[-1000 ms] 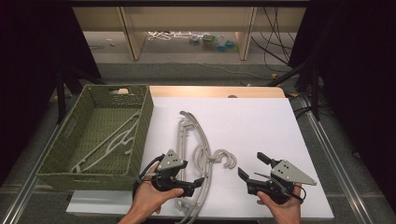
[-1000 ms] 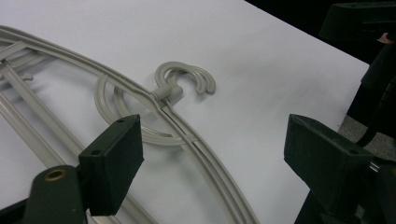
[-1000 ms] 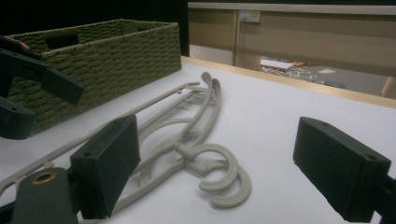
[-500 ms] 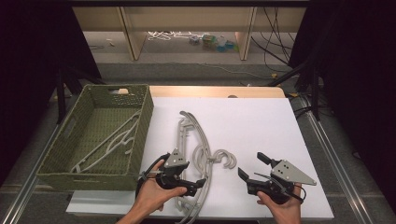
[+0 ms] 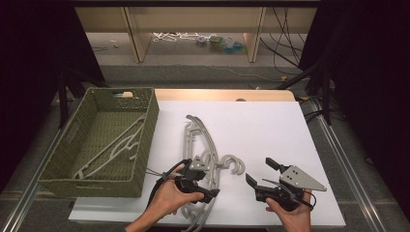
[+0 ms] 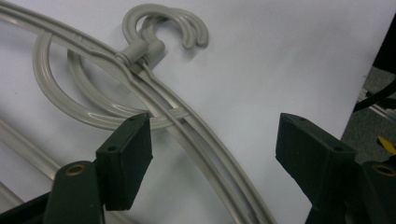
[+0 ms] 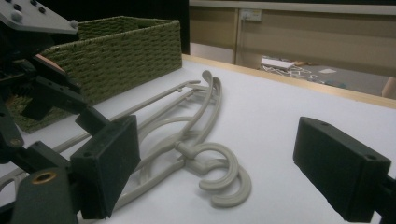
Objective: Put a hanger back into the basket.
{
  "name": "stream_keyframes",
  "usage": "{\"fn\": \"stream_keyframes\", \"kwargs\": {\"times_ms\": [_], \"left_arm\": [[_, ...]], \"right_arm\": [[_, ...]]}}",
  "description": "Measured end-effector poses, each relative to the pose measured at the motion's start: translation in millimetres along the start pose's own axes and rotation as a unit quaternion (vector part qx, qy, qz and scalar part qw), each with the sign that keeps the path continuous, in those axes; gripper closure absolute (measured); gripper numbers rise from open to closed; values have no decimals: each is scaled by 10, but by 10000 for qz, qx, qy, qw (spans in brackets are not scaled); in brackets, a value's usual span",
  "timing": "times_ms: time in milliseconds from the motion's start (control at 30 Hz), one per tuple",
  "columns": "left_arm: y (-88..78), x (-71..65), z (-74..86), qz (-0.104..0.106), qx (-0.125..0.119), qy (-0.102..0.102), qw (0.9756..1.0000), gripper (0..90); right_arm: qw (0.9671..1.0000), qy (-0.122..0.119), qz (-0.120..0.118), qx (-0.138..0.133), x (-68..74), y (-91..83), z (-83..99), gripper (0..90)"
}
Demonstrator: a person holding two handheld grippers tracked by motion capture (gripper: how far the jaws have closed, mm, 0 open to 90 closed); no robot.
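Two or three grey plastic hangers (image 5: pixel 192 134) lie stacked on the white board, hooks (image 5: pixel 233 164) pointing right. My left gripper (image 5: pixel 209 180) hovers low over the stack near its neck. In the left gripper view its jaws (image 6: pixel 212 126) stand open astride a hanger arm (image 6: pixel 205 144); they have just been closing, and the pads do not press on it. My right gripper (image 5: pixel 260 170) rests open to the right of the hooks, nothing between its jaws (image 7: pixel 215 128). The hangers (image 7: pixel 209 95) lie ahead of it in the right gripper view.
A green woven basket (image 5: pixel 151 126) stands at the left with one grey hanger (image 5: pixel 113 150) inside; its wall (image 7: pixel 126 44) is in the right gripper view. The white board (image 5: pixel 270 121) spreads bare behind the hangers. Cables and small items lie on the floor beyond.
My left hand has slid a little to the right and down onto the hanger stack, and its jaws stand slightly narrower. The right gripper has not moved.
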State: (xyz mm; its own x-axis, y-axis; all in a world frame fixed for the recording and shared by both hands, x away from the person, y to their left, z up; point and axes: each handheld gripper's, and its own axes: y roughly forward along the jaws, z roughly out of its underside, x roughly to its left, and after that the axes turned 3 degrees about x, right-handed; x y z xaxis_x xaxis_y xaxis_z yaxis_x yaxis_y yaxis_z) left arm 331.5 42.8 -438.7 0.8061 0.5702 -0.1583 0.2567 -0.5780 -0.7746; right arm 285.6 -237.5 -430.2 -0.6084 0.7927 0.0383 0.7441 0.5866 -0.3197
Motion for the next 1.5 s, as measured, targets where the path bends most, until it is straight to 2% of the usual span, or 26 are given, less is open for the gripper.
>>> {"fn": "stream_keyframes", "kwargs": {"times_ms": [67,100,133,200,233,300,333,367,467,600,633,667,700,767,800,833,867,933,1000,1067,1167,1333,1500], "left_arm": [[27,40,-10,-49,212,198,9996,276],[44,60,-18,-63,412,263,9988,287],[68,71,-19,-60,477,274,9985,295],[109,76,-19,-48,543,190,9983,318],[161,70,-21,3,524,34,9986,324],[186,73,-24,6,519,-14,9986,353],[215,109,-34,-38,750,121,9971,370],[215,109,-34,-38,750,121,9971,381],[250,120,-30,61,833,-9,9965,390],[312,128,-16,133,938,-154,9954,427],[326,126,-10,111,950,-168,9953,431],[351,129,-2,101,966,-160,9951,436],[350,139,-4,143,971,-179,9950,474],[344,175,-8,191,917,-218,9954,514],[341,195,-9,264,927,-315,9948,536],[346,208,-11,329,932,-327,9946,536],[360,221,-9,420,937,-335,9942,584],[381,230,-7,441,957,-328,9939,613],[379,245,-4,489,971,-317,9936,618],[377,256,2,556,959,-437,9929,626],[367,259,6,542,979,-434,9928,632],[310,298,47,586,1089,-510,9910,654],[186,332,94,567,1023,-538,9917,672]], "right_arm": [[10000,-10,-10,9,8,-1,0,154],[10000,-33,-37,45,6,-6,-2,155],[10000,-37,-48,37,7,-4,-1,154],[10000,-40,-44,44,5,-9,-4,154],[10000,-44,-47,43,5,-8,-4,155],[10000,-49,-55,40,7,-4,-3,155],[10000,-15,-86,-30,14,9,1,155],[10000,-15,-86,-30,14,9,1,155],[9999,-6,-102,-59,17,13,0,155],[9999,-70,-35,77,7,-16,-9,155],[9999,-15,-103,-60,16,13,0,155],[9999,-16,-101,-56,17,12,0,155],[10000,-46,-54,67,19,-8,-10,155],[9999,-18,-114,-53,20,14,-2,155],[9999,-11,-130,-52,22,13,-1,155],[9999,-11,-130,-52,22,13,-1,155],[9999,-12,-115,-55,24,15,-3,155],[9999,-16,-126,-38,22,19,0,155],[9999,-38,-110,50,21,7,-4,155],[9999,-34,-130,-33,23,17,-3,155],[9999,-20,-129,-37,24,17,0,155],[9999,0,-124,-56,19,14,-1,155],[9999,-89,-70,27,19,-5,-7,155]]}}
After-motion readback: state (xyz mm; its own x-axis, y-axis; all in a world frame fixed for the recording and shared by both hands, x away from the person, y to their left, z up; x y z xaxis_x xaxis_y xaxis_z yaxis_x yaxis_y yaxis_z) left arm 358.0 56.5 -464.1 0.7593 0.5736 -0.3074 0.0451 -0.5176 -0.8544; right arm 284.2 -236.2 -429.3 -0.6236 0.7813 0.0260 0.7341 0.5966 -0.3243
